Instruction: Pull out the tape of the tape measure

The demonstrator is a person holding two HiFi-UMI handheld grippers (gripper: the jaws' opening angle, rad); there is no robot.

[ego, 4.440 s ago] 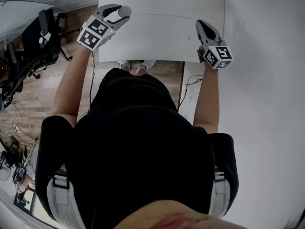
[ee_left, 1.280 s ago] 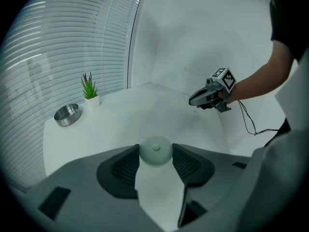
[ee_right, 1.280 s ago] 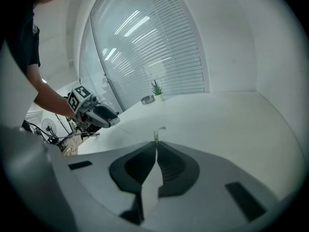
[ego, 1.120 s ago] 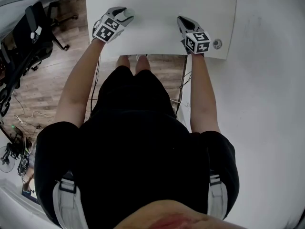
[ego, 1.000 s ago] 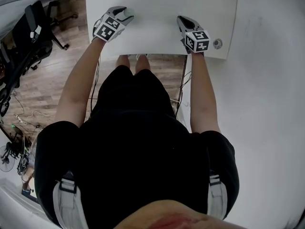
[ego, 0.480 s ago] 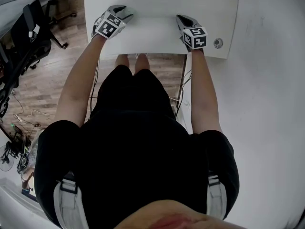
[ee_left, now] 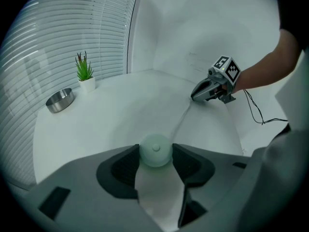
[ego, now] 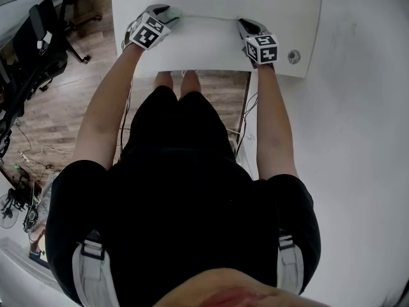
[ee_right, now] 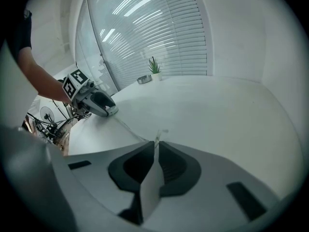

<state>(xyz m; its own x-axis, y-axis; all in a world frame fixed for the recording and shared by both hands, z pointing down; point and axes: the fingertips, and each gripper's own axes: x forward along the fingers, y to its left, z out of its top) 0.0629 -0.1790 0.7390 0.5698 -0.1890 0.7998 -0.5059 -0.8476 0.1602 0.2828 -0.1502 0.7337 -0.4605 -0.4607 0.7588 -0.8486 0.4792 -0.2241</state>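
Two pairs of tongs are worked against each other here. The left tongs point(ego: 165, 13) are clamped across the round, pale green case point(ee_left: 155, 150) of the tape measure, so that the body is anchored while the strip is drawn from it. The right tongs point(ee_right: 156, 144) are all but closed on the end of the tape point(ee_left: 180, 120), which is stood on edge between the pads. These jaws have just been eased apart a little, yet the tip is seen pinched there. The tape is stretched low over the table point(ego: 217, 50) along its near edge, with the case toward the near left corner and the tip toward the near right. Much of the pull is judged to be done. A steel bowl point(ee_left: 60, 100) and a small potted plant point(ee_left: 85, 76) are left at the edge beneath the blinds, well apart from the work. A round grommet point(ego: 293, 57) is set by the near right corner.
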